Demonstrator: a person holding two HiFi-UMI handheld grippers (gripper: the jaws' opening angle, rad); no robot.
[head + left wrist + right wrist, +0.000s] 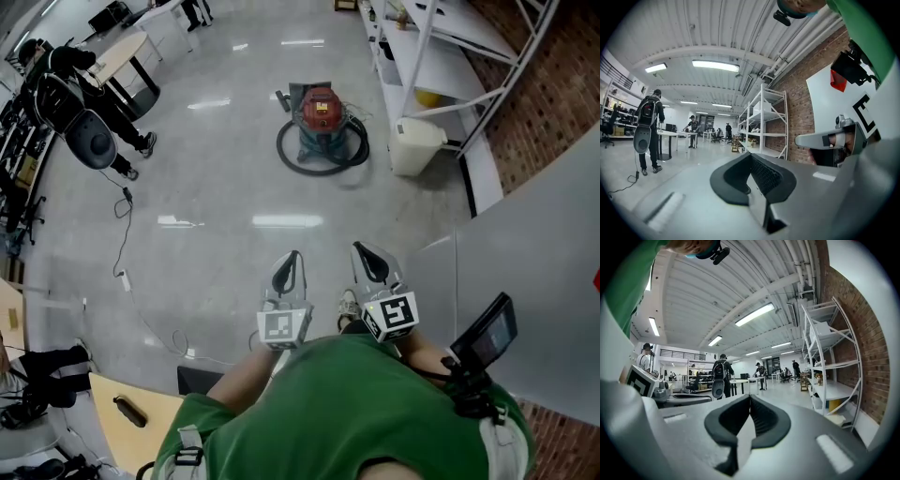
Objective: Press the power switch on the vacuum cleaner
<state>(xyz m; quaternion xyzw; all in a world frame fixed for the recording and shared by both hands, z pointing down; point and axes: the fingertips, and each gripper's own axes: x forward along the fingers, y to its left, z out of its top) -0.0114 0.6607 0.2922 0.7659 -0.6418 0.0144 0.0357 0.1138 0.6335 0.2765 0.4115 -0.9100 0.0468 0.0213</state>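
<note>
The vacuum cleaner (320, 116) is a red and teal canister standing on the grey floor far ahead, its black hose (323, 161) coiled around the base. The switch is too small to make out. In the head view my left gripper (293, 259) and right gripper (362, 250) are held side by side close to my body, well short of the vacuum, both shut and holding nothing. Both gripper views look level across the room, with the left gripper (751, 155) and right gripper (750, 397) pressed closed. Neither of those views shows the vacuum.
A white shelving rack (427, 56) runs along the brick wall (544, 103) at right, with a white bin (413, 145) at its foot beside the vacuum. A person with a backpack (80, 112) stands by tables far left. A cable (127, 272) trails over the floor. A grey panel (553, 262) is at right.
</note>
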